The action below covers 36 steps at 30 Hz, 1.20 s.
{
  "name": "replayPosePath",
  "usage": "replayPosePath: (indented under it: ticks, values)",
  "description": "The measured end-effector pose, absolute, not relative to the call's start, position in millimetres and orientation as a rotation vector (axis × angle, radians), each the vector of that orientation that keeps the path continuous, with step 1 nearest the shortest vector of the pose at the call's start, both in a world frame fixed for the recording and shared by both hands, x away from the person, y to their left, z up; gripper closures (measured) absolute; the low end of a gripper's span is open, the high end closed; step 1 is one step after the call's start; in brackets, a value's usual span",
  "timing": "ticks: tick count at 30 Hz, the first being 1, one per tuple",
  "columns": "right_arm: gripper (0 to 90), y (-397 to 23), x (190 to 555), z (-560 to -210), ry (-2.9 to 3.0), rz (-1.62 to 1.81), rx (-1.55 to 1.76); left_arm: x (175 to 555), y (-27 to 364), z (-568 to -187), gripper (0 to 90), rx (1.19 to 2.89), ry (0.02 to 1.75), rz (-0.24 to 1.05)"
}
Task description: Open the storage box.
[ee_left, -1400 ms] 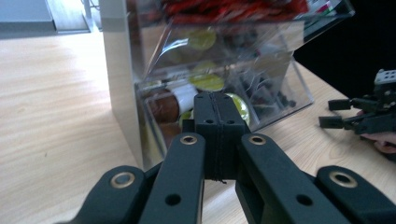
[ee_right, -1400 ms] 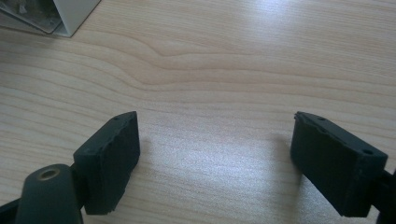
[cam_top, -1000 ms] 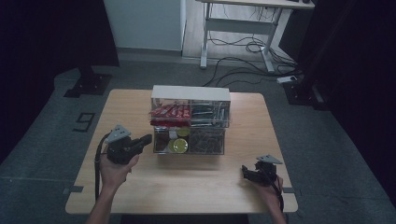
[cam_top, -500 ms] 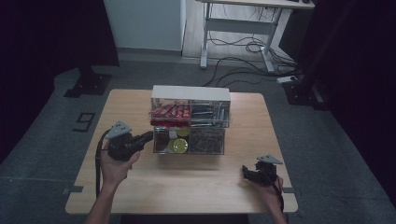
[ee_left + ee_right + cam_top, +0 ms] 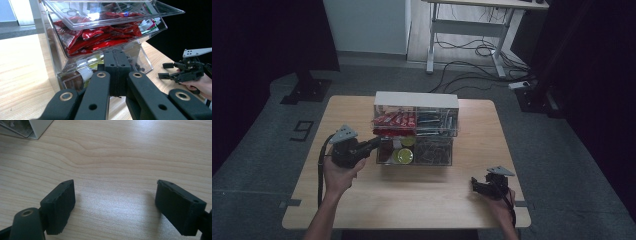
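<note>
The left claw [image 5: 117, 75], jaws pressed together on nothing, noses against the clear organiser's lower drawer [image 5: 414, 152]. Likely next: nudging it inward squarely. The right claw [image 5: 120, 205] gapes empty over the surface [image 5: 130, 152]

organizer [image 5: 416, 100]: mid table [image 5: 362, 200], toward far edge
packets [image 5: 394, 120]: upper left bin
jars [image 5: 402, 156]: lower left bin
left gripper [image 5: 374, 142]: at organizer's left side
right gripper [image 5: 474, 184]: near right corner, well apart

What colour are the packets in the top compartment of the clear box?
Red; the packets show best in the left gripper view, behind the clear box.
</note>
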State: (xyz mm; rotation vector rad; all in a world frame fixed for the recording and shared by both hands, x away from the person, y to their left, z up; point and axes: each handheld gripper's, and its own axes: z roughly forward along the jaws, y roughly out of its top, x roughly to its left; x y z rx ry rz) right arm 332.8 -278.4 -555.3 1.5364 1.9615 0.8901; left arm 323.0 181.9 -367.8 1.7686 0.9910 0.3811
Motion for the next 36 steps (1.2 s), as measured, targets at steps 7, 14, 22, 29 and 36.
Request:
replayPosePath:
  ticks: [7, 14, 22, 29, 36]
  values:
    - [16.4, -279, 333, -555, 1.963, 0.889, 1.535, 328, 178, -365, 90.0, 1.778, 0.988, 0.376]
    - [17.0, -279, 333, -555, 1.96, 0.89, 1.538, 332, 174, -363, 90.0, 1.781, 0.984, 0.379]
    - [17.1, -279, 332, -555, 1.957, 0.889, 1.541, 338, 167, -363, 90.0, 1.788, 0.977, 0.365]
    - [17.1, -279, 332, -555, 1.952, 0.886, 1.546, 343, 159, -362, 90.0, 1.794, 0.966, 0.361]
    - [17.1, -280, 332, -555, 1.953, 0.885, 1.547, 349, 154, -360, 90.0, 1.804, 0.96, 0.358]
